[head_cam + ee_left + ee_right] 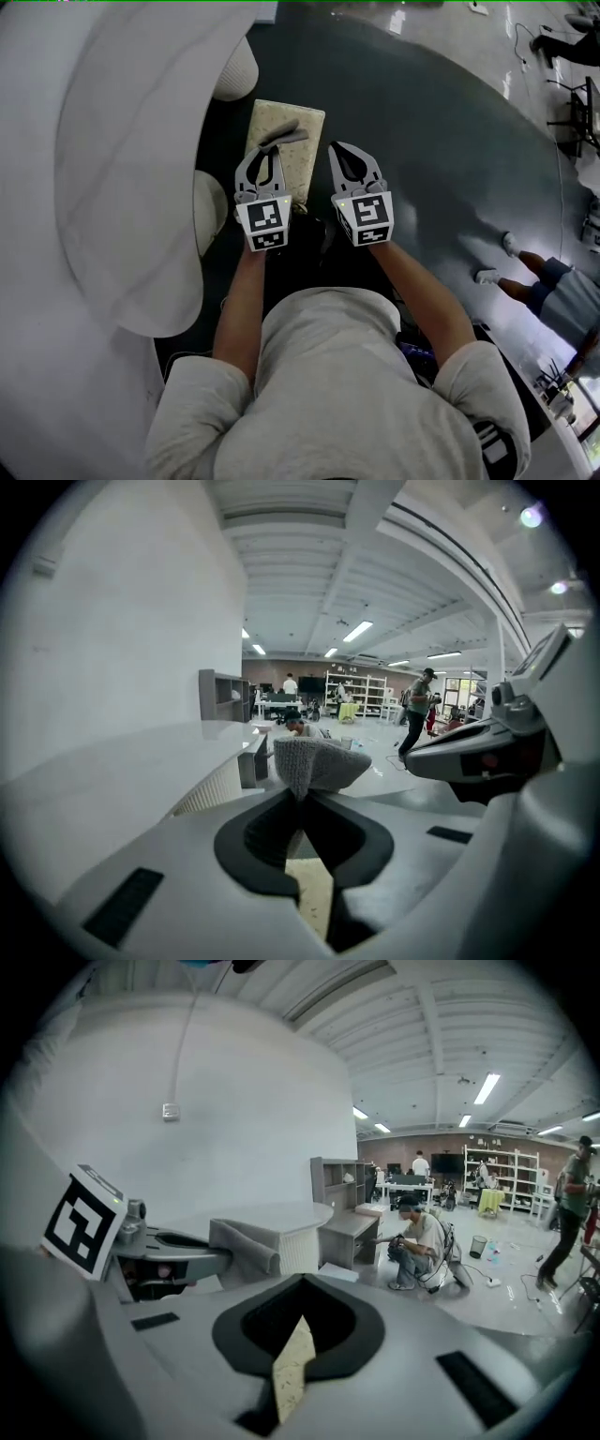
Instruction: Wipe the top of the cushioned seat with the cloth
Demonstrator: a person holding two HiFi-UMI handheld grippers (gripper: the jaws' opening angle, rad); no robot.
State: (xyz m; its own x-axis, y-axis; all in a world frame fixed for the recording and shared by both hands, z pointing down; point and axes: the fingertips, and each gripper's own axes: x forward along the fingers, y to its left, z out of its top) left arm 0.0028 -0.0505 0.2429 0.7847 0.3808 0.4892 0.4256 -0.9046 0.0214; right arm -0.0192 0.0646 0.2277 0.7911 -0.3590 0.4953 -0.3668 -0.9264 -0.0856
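The cushioned seat [298, 155] is a beige speckled block on the dark floor, straight ahead of both grippers. My left gripper [271, 150] hovers over its near half, shut on a grey knitted cloth [287, 135] that sticks out past the fingertips above the seat. In the left gripper view the cloth [317, 761] bulges up from the closed jaws of the left gripper [302, 799]. My right gripper [338, 149] is held beside the seat's right edge, jaws shut and empty. The right gripper view shows the right gripper [302, 1288] closed, with a sliver of seat [292, 1368] below.
A large white curved counter [131, 159] fills the left. Two white ribbed round shapes [234, 70] [208, 214] stand close to the seat's left side. Dark floor [422, 131] spreads to the right, where a person's legs [525, 272] stand. A crouching person [422, 1241] is farther off.
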